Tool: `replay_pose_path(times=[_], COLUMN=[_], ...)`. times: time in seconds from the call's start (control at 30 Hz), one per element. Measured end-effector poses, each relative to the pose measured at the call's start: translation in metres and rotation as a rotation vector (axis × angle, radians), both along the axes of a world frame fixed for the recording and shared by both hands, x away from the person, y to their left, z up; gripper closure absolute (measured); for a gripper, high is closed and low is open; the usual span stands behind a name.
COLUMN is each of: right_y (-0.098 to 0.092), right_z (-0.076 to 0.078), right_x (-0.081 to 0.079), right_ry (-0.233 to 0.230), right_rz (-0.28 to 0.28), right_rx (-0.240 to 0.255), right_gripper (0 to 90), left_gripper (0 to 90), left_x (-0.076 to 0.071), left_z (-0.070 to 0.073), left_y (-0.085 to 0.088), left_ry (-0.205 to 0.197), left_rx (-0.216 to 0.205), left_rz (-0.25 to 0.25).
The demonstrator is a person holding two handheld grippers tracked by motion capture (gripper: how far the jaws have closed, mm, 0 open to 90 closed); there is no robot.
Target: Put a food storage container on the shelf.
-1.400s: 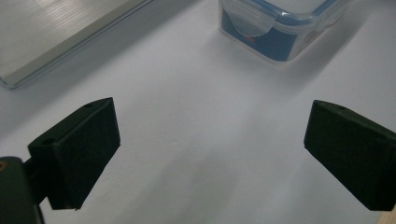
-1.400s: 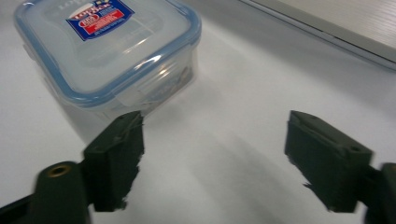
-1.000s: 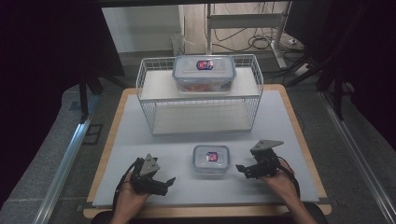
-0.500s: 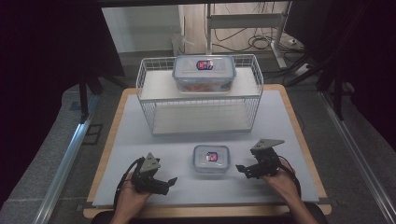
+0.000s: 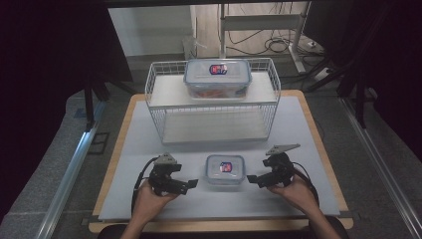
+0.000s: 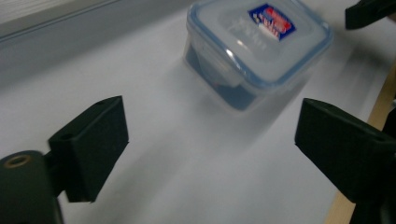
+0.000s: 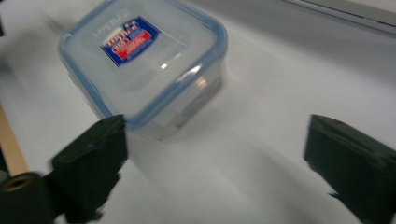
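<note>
A small clear container (image 5: 225, 171) with a blue-rimmed lid and a red and blue label sits on the white mat near the front, between my two grippers. My left gripper (image 5: 191, 184) lies to its left and points at it, open; its jaws have just been closing a little with nothing between them. In the left gripper view (image 6: 210, 126) the container (image 6: 257, 42) stands ahead, beyond the jaws. My right gripper (image 5: 252, 179) is open on the container's right. In the right gripper view (image 7: 217, 140) the container (image 7: 144, 60) sits ahead, close to the left-hand jaw.
A white wire rack (image 5: 214, 107) stands at the back of the white mat (image 5: 139, 149). A larger clear container (image 5: 217, 78) with a blue-rimmed lid rests on its top shelf. The mat lies on a wooden tabletop (image 5: 113, 164).
My left gripper has shifted to the right, closer to the small container. The right gripper and the container have stayed where they were.
</note>
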State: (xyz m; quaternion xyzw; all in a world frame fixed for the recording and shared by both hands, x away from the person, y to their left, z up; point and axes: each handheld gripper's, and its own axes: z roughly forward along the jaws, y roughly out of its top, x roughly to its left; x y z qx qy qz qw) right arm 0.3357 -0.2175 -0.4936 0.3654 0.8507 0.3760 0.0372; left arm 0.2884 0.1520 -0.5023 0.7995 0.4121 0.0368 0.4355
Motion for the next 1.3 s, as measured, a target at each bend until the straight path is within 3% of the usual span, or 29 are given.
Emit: replay_pose_path(times=[0.13,0.23,0.33,0.47,0.7,0.77,1.0,1.17,1.3], right_y=[0.003,0.008,0.013,0.015,0.022,0.023,0.027,0.025,0.019], right_z=[0.006,0.006,0.004,0.001,-0.005,-0.007,-0.011,-0.012,-0.011], right_x=[0.002,0.004,0.006,0.013,0.022,0.025,0.03,0.032,0.032], right_ry=[0.039,0.066,0.089,0.134,0.188,0.21,0.299,0.33,0.327], right_rz=[0.004,0.02,0.025,0.014,0.02,0.023,0.031,0.021,0.002], right_rx=[0.038,0.043,0.044,0.088,0.103,0.115,0.158,0.182,0.22], right_gripper=[26.9,33.6,33.9,31.6,30.0,30.0,35.1,37.6,45.8], left_gripper=[22.3,29.8,31.0,25.1,20.6,20.6,27.9,32.5,36.1], left_x=[0.012,0.022,0.032,0.044,0.052,0.055,0.06,0.057,0.056], left_z=[0.004,0.004,0.002,-0.005,-0.016,-0.019,-0.026,-0.024,-0.024], left_y=[-0.005,-0.012,-0.021,-0.032,-0.035,-0.035,-0.037,-0.038,-0.036], left_ry=[0.001,0.015,0.037,0.085,0.148,0.18,0.252,0.263,0.27], left_rx=[-0.025,-0.042,-0.056,-0.074,-0.056,-0.086,-0.174,-0.181,-0.188], left_rz=[-0.012,-0.038,-0.061,-0.07,-0.098,-0.111,-0.141,-0.134,-0.144])
